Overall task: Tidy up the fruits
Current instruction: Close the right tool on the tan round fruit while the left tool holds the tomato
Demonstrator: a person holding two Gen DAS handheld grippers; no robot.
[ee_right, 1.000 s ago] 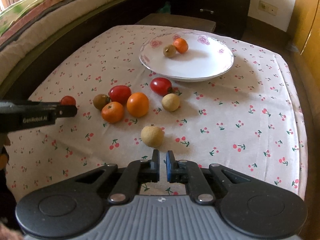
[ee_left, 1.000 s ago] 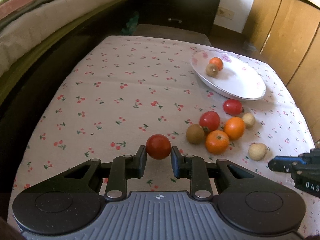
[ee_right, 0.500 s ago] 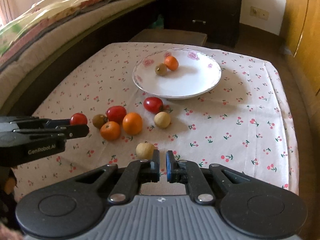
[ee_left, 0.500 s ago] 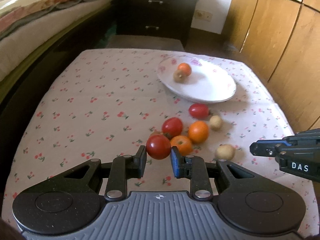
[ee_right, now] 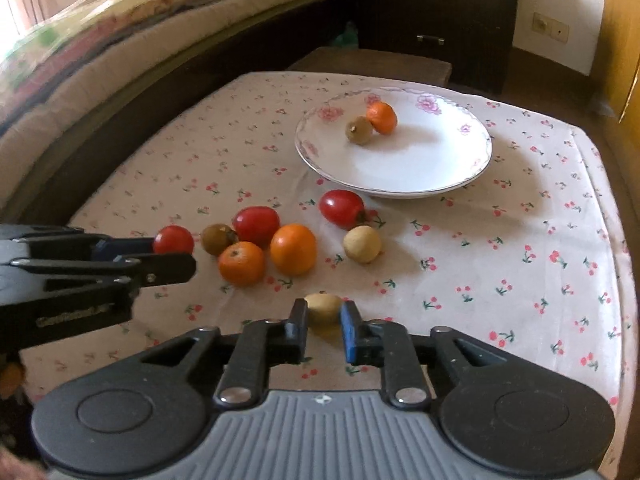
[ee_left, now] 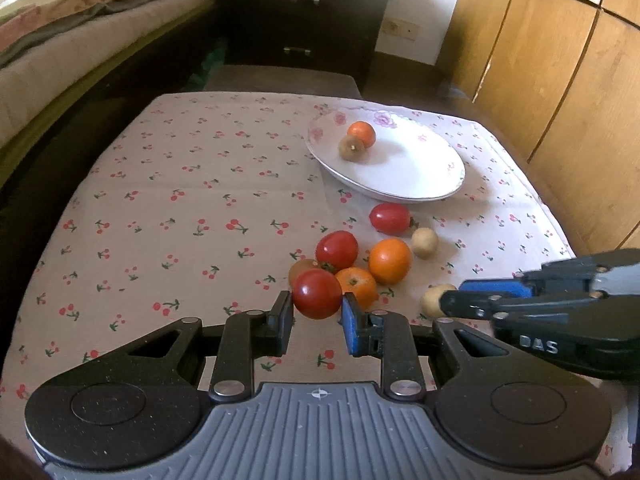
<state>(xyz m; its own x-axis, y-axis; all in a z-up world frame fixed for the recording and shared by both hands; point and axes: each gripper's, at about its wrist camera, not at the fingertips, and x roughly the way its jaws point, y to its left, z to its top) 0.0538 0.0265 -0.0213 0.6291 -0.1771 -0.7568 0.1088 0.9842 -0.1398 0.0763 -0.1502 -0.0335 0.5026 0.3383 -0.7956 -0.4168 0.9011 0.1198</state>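
Observation:
My left gripper is shut on a red tomato and holds it above the cloth; the tomato also shows in the right wrist view. My right gripper is open, its fingers on either side of a pale yellow fruit lying on the cloth. A white floral plate at the back holds a small orange and a brown fruit. Two tomatoes, two oranges, a brown fruit and another pale fruit lie loose on the table.
The table has a cherry-print cloth. A bed runs along the left. A dark drawer unit stands behind, a low brown stool at the table's far edge, and wooden cupboards on the right.
My left gripper has risen and moved toward the fruit pile with the tomato. My right gripper has opened and moved forward, so the pale yellow fruit now sits between its fingers.

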